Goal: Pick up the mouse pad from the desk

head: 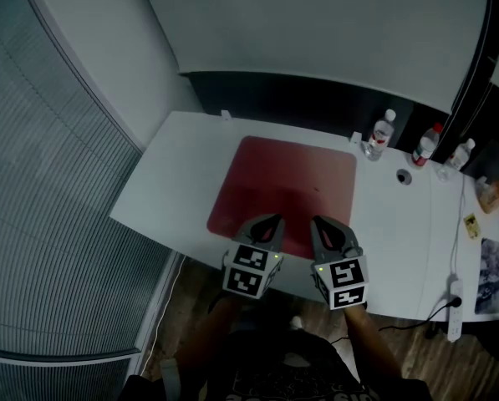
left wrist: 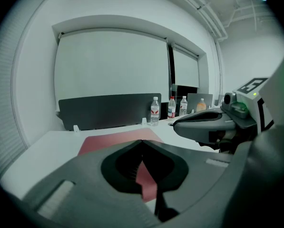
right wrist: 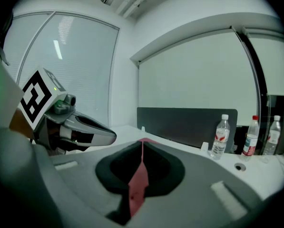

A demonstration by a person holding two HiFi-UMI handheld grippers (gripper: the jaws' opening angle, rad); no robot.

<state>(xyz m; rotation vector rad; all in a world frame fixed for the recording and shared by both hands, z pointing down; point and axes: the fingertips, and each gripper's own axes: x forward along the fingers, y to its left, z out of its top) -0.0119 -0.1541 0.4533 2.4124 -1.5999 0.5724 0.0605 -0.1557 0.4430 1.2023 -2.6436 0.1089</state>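
**Shut and empty, side by side**

Head view: my left claw (head: 274, 219) and right claw (head: 317, 220) hang side by side over the near edge of the red mouse pad (head: 287, 178). The pad lies flat on the white desk (head: 165, 182).

Left gripper view: my jaws meet with nothing between them, and the pad shows beyond.

Right gripper view: these jaws are also together and empty. Water bottles (right wrist: 221, 136) stand far back.

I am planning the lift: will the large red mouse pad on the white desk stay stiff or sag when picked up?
The flat red rectangular mouse pad probably sags: it lies flush on the white desk, showing almost no thickness. Being so thin, it is likely light.
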